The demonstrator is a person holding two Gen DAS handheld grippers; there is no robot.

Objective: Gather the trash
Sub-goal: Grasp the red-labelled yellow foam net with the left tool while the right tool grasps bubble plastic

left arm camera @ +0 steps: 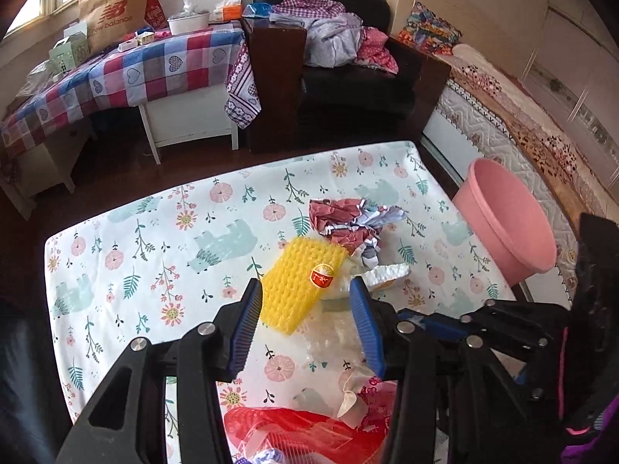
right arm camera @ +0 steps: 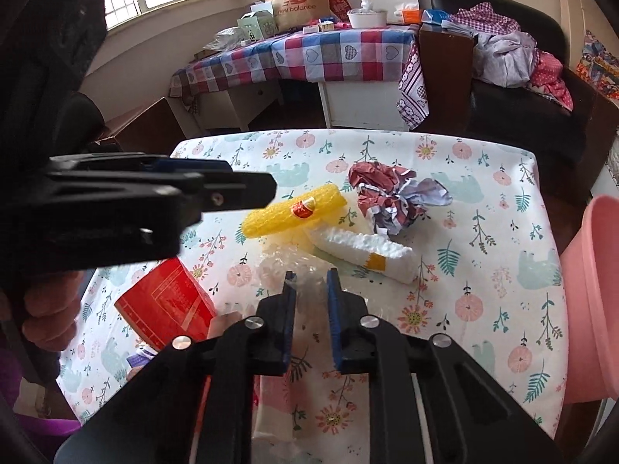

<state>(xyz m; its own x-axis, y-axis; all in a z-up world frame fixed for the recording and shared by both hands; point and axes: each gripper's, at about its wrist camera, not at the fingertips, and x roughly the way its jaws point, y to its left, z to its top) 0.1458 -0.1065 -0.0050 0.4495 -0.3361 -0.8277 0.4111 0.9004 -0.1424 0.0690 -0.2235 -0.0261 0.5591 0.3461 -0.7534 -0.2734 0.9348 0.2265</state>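
1. The left gripper, fingers spread wide, hovers over the yellow foam fruit net on the floral tablecloth.
2. Only the right wrist view shows the white foam wrapper whole, beside the crumpled red-and-white paper ball.
3. The right gripper, fingers narrowly parted, straddles clear plastic film; whether it grips is unclear.
4. The pink plastic bucket stands beside the table's right edge.
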